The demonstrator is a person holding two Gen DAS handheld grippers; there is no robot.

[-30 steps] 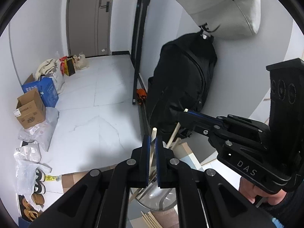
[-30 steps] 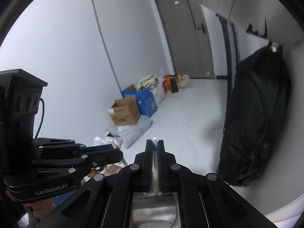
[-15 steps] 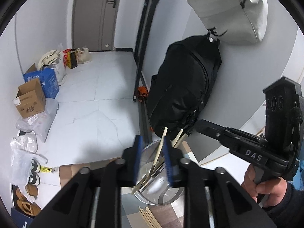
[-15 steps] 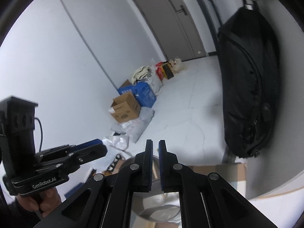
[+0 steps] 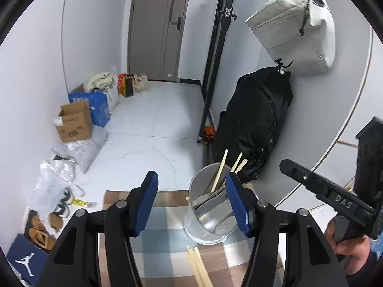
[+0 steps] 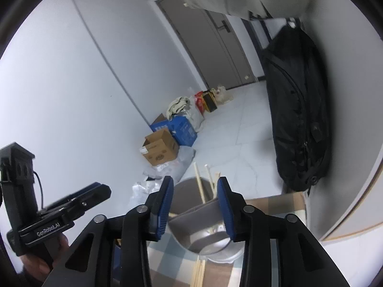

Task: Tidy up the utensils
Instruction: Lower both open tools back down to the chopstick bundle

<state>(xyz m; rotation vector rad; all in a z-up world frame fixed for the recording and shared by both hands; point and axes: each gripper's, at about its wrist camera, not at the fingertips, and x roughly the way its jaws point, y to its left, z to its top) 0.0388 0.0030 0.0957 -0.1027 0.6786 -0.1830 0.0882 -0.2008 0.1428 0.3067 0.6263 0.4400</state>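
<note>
- Left wrist view: the left hand-held gripper [image 5: 192, 201] fills the lower middle of the frame. Its jaws have just been opening and now stand apart, with nothing between the blue pads.
- Just right of centre, a metal utensil holder [image 5: 205, 211] stands on the checked cloth [image 5: 165, 239] of the counter, partly behind the right-hand pad. Wooden chopsticks [image 5: 221, 171] lean inside it, their tips poking above the rim.
- More loose chopsticks [image 5: 198, 265] lie flat on the cloth at the bottom centre, just in front of the holder.
- At the right edge, a hand [image 5: 347, 241] grips the right hand-held gripper [image 5: 296, 167], seen side-on.
- Right wrist view: the right hand-held gripper [image 6: 195, 205] sits at lower centre. Its jaws have just been opening and are parted, clamping nothing.
- The utensil holder [image 6: 186, 191] shows through the gap between the pads, chopsticks [image 6: 199, 181] standing in it.
- At lower left, the left hand-held gripper [image 6: 100, 189] is held out sideways.
</note>
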